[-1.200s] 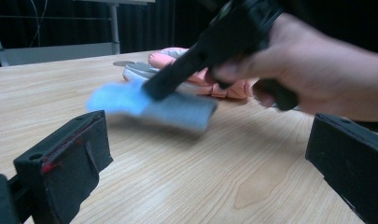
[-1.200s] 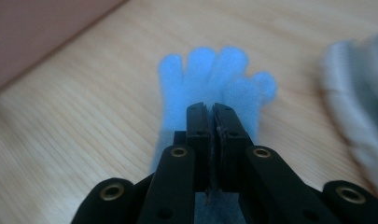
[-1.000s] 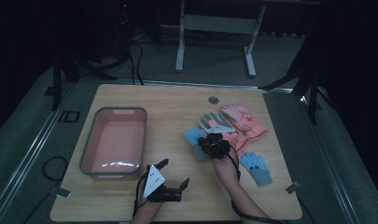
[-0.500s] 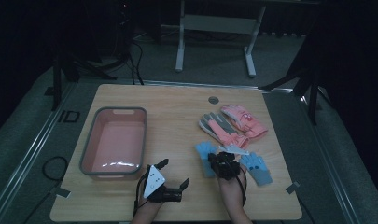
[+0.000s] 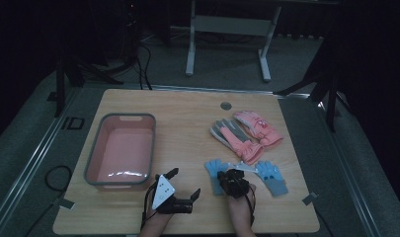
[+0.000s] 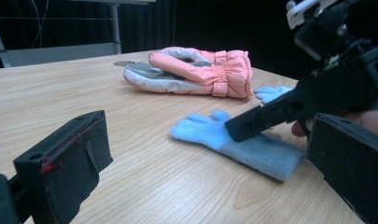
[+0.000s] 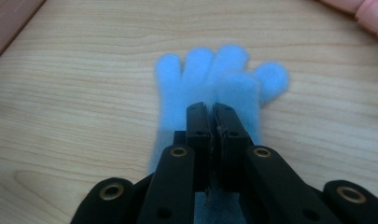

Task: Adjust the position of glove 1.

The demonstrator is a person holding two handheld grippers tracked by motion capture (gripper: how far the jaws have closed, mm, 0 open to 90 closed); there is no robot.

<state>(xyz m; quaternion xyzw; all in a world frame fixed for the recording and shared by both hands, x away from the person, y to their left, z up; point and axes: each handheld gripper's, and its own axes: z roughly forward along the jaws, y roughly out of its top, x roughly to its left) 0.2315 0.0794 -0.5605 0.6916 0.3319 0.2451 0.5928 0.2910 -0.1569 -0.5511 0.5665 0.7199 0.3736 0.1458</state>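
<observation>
**Gloves all on the desk, basin not yet loaded**

As I read it, I'm gathering gloves into the pink basin [image 5: 121,150] by the desk's [image 5: 187,108] left edge, and it holds none so far. My right claw [image 5: 226,176] is pinched shut on the left blue glove [image 7: 214,88] near the front edge, its cuff between the jaws. My left claw [image 5: 185,186] waits open and empty just beside the basin's front right corner. The other blue glove [image 5: 272,176] lies just right of the first. Toward the right edge lie the two pink gloves [image 5: 247,133], overlapping.

Count: four gloves, two blue and two pink; one basin; all four left to move.
</observation>
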